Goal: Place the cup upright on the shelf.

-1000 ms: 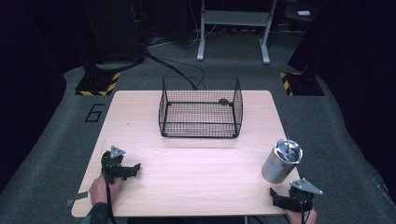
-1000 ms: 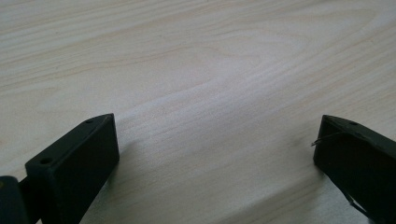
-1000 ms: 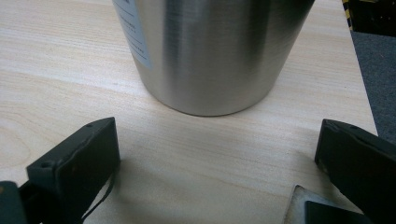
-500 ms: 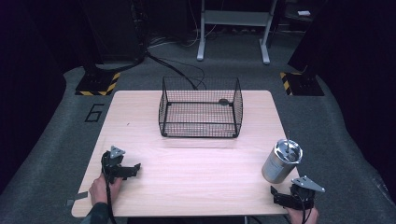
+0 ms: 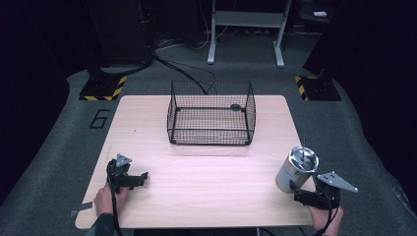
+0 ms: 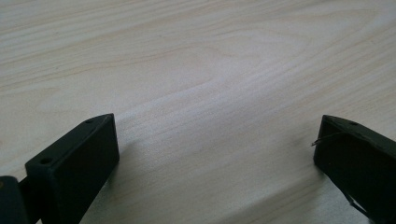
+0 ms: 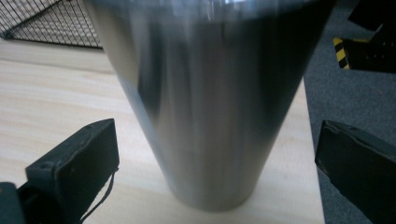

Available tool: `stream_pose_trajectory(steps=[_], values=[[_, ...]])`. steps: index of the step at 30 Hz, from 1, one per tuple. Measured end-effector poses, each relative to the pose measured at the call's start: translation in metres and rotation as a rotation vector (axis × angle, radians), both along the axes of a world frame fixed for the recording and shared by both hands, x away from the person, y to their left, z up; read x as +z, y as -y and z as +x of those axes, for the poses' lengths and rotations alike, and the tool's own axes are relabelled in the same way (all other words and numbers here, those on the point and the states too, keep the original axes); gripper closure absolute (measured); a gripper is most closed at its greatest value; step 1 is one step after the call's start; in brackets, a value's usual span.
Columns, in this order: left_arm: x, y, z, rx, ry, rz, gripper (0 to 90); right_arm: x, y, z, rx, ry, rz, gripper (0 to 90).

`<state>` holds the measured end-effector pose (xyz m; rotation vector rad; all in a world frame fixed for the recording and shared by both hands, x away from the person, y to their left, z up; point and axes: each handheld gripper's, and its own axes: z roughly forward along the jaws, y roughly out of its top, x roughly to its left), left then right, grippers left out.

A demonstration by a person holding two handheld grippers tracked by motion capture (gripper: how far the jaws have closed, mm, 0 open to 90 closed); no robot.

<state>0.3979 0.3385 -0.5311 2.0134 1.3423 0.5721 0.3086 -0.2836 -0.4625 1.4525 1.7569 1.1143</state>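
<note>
A steel tumbler [image 5: 296, 168] stands upright near the table's front right corner, and its tapered wall [image 7: 205, 107] looms close ahead in the right gripper view. My right gripper [image 5: 301, 196] sits just in front of it, open, jaws wide to either side of the cup's base without touching it. My left gripper [image 5: 138, 179] rests low over the front left of the table, open, with bare wood [image 6: 210, 93] between its jaws. A black wire basket [image 5: 211, 114] stands at the middle back of the table.
The light wooden table [image 5: 196, 167] has its right edge close beside the tumbler, with grey carpet [image 7: 355, 93] beyond. Black stands with yellow-striped bases [image 5: 103, 87] and a metal frame [image 5: 246, 29] stand on the floor behind.
</note>
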Motion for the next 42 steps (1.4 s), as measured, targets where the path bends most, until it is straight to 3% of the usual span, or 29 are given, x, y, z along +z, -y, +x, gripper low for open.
stream_pose_trajectory(steps=[8, 16, 28, 42], values=[[0.000, 0.000, 0.000, 0.000, 0.001, 0.000, 0.1, 0.019, -0.008, 0.020, 0.017, 0.037, -0.020, 0.0], [0.000, 0.000, 0.000, 0.000, 0.000, 0.000, 0.1, 0.020, -0.012, 0.031, 0.009, 0.057, -0.009, 0.0], [-0.001, 0.000, 0.000, 0.004, 0.011, -0.004, 0.1, 0.017, -0.014, 0.035, -0.007, 0.108, -0.024, 3.2], [-0.001, 0.001, 0.000, 0.005, 0.008, -0.005, 0.1, 0.021, -0.016, 0.036, 0.003, 0.105, -0.047, 3.6]])
